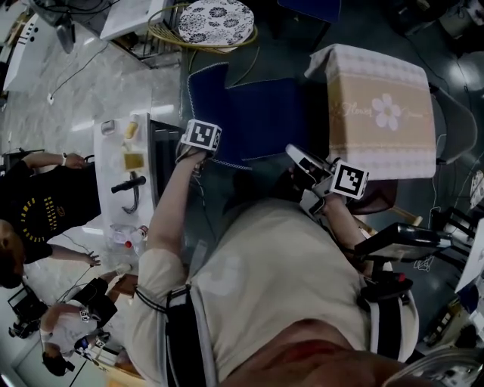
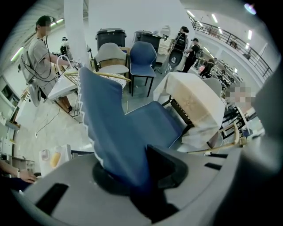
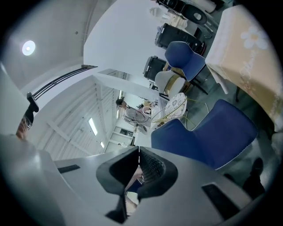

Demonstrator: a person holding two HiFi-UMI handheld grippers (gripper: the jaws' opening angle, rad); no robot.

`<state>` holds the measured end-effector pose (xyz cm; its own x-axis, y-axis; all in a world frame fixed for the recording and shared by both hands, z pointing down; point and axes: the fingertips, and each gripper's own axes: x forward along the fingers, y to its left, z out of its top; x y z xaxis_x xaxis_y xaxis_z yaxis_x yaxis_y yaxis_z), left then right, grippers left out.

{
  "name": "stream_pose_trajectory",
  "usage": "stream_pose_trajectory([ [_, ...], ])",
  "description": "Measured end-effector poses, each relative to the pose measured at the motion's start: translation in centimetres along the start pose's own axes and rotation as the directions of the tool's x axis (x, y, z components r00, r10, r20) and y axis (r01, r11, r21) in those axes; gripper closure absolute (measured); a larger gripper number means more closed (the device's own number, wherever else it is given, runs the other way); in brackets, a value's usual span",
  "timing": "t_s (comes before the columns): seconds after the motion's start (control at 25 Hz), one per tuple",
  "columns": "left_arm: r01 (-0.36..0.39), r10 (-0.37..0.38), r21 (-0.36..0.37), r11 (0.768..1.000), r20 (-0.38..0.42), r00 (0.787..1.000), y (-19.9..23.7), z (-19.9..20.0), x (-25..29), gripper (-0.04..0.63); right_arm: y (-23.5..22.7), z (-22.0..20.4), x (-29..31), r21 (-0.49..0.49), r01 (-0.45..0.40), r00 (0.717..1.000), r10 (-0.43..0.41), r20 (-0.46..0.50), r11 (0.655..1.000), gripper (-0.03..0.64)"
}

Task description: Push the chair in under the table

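The blue chair stands in front of me, its backrest (image 1: 206, 94) on the left and its seat (image 1: 265, 113) toward the table. The table (image 1: 382, 113), draped in a beige flowered cloth, is just right of the seat. My left gripper (image 1: 200, 145) points steeply down and is shut on the top edge of the chair backrest (image 2: 110, 128), which fills the gap between its jaws (image 2: 132, 174). My right gripper (image 1: 296, 153) hovers level over the seat's near edge, shut with nothing in it (image 3: 138, 152). The right gripper view shows the chair (image 3: 212, 132) and the tablecloth (image 3: 252, 57) ahead.
A round patterned stool top (image 1: 215, 21) on a yellow wire frame sits beyond the chair. A white counter (image 1: 125, 166) with small items stands at the left, with people (image 1: 30, 204) beside it. Other chairs (image 2: 142, 57) and dark bins (image 2: 110, 35) stand farther back.
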<state>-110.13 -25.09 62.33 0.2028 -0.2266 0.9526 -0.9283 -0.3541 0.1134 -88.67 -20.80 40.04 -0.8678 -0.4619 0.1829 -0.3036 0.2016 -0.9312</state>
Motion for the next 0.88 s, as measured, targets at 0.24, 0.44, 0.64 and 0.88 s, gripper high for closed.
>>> stream_pose_trajectory([
  [0.24,-0.018,0.017,0.029,0.999,0.055,0.998,-0.3,1.5,0.4,0.495,-0.1,-0.1,-0.1,0.004,0.007,1.000,-0.007,-0.003,1.000,0.604],
  [0.44,0.044,-0.044,0.007,0.999,0.010,0.999,-1.7,0.4,0.5,0.495,-0.4,-0.2,-0.3,0.012,0.008,1.000,-0.008,0.009,1.000,0.604],
  [0.64,0.040,-0.040,0.001,0.999,0.016,0.999,-2.2,0.9,0.7,0.494,-0.3,-0.2,0.0,0.009,-0.002,1.000,0.002,-0.006,1.000,0.604],
  [0.88,0.011,-0.012,0.024,1.000,0.042,0.999,-1.5,1.3,0.5,0.494,-0.7,-0.3,-0.4,0.026,0.009,1.000,-0.010,0.005,1.000,0.604],
])
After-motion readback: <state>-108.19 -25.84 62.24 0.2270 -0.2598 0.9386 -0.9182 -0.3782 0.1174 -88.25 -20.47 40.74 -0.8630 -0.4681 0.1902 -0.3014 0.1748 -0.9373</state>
